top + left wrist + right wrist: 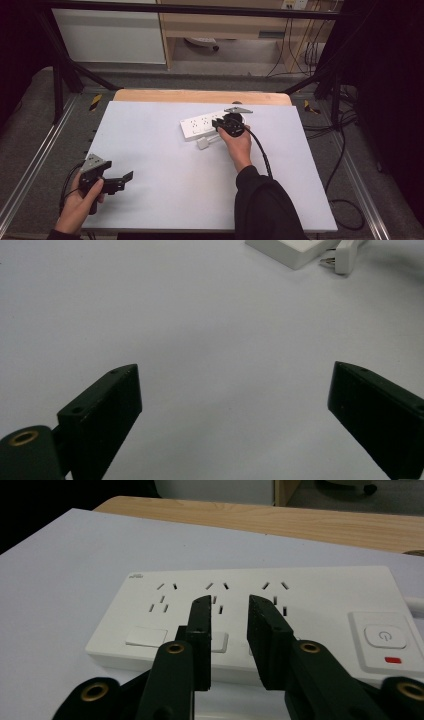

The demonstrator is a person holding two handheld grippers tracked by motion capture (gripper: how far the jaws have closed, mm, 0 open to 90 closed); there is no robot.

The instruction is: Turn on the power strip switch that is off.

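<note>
A white power strip [200, 125] lies at the far middle of the white table top, with a small white plug [202, 143] loose on the table just in front of it. My right gripper [218, 125] hovers over the strip's right half. In the right gripper view its jaws stand close together with a narrow gap above the sockets of the strip [310, 595], and I see nothing between the right gripper [229, 602] tips. My left gripper [124, 181] rests near the front left corner, wide open and empty. The left gripper view has the left gripper [235, 372], the strip [290, 250] and the plug [344, 254].
The strip's power button [382, 636] with a red mark sits at its right end. A wooden table edge [200, 96] runs behind the white top. Black frame bars and cables [345, 150] flank the table on the right.
</note>
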